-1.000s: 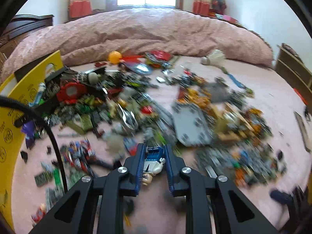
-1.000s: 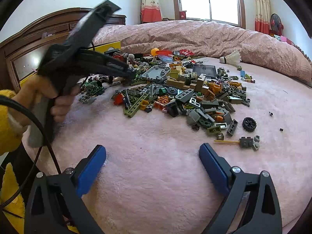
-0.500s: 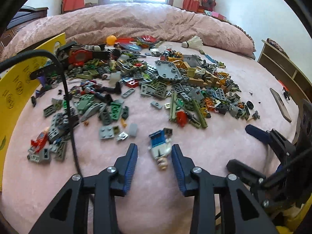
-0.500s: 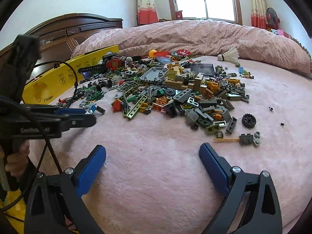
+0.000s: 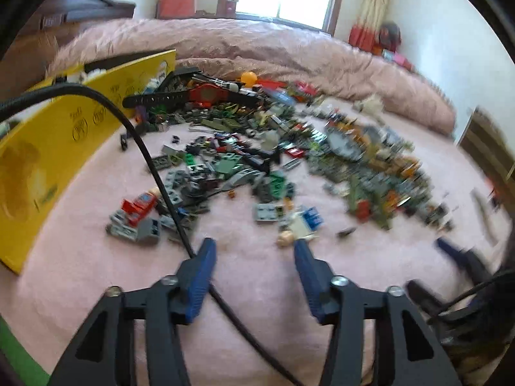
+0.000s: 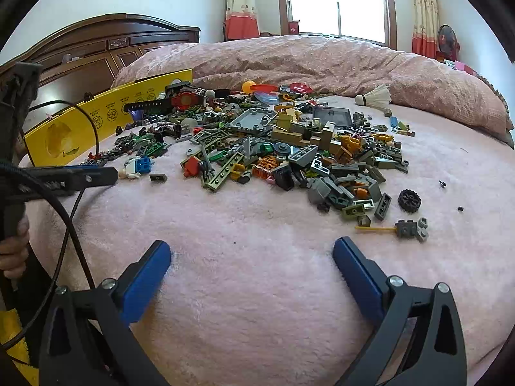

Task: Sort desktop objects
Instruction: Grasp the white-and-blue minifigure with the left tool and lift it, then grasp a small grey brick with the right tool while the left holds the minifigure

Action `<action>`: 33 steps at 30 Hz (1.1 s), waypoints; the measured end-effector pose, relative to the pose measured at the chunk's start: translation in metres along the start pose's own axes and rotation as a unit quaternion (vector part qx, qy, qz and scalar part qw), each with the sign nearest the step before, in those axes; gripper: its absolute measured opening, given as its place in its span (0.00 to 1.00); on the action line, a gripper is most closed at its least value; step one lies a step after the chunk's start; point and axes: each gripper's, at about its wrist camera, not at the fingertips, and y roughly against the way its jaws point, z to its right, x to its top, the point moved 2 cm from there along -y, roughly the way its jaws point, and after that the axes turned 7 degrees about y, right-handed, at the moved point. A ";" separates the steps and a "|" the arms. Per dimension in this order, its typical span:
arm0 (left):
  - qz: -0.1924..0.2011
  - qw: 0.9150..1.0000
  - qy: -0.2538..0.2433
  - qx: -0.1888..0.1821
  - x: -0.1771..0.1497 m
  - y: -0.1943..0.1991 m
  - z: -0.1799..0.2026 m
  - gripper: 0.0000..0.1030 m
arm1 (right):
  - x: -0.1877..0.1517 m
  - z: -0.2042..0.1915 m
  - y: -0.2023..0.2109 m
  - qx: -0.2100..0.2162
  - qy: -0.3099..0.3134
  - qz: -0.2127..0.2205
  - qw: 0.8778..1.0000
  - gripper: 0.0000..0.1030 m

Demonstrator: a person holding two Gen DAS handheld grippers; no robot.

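A toy minifigure with a white body and blue legs (image 5: 302, 225) lies on the pink blanket, just beyond my left gripper's right fingertip. It also shows in the right wrist view (image 6: 135, 167). My left gripper (image 5: 254, 251) is open and empty, low over the blanket. In the right wrist view the left gripper (image 6: 96, 173) comes in from the left beside the minifigure. My right gripper (image 6: 251, 251) is open and empty over bare blanket. A wide pile of loose bricks (image 6: 289, 148) spreads ahead; the left wrist view is blurred.
A yellow box wall (image 5: 48, 148) stands at the left, also seen in the right wrist view (image 6: 96, 115). A red watch (image 6: 183, 99), an orange ball (image 6: 248, 87) and a shuttlecock (image 6: 376, 96) lie at the back. A black cable (image 5: 154, 167) crosses the left view. A black wheel (image 6: 408, 199) lies at the right.
My left gripper let go of the minifigure onto the blanket, opened wider and drew back and turned left. My right gripper has not moved.
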 end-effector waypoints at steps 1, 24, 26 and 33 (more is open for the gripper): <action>0.002 1.000 0.010 -0.016 0.000 0.002 0.001 0.63 | 0.000 0.000 0.000 -0.001 0.000 0.000 1.000 1.00; 0.024 0.990 0.115 0.072 0.002 -0.029 0.030 0.40 | 0.000 0.001 0.000 -0.001 0.001 0.003 1.000 1.00; 0.026 0.990 0.118 0.067 0.002 -0.026 0.028 0.40 | 0.000 0.001 0.000 0.000 0.001 0.003 1.000 1.00; 0.048 0.992 0.076 0.084 0.003 0.003 0.018 0.40 | -0.001 0.001 -0.001 -0.001 0.001 0.003 1.000 1.00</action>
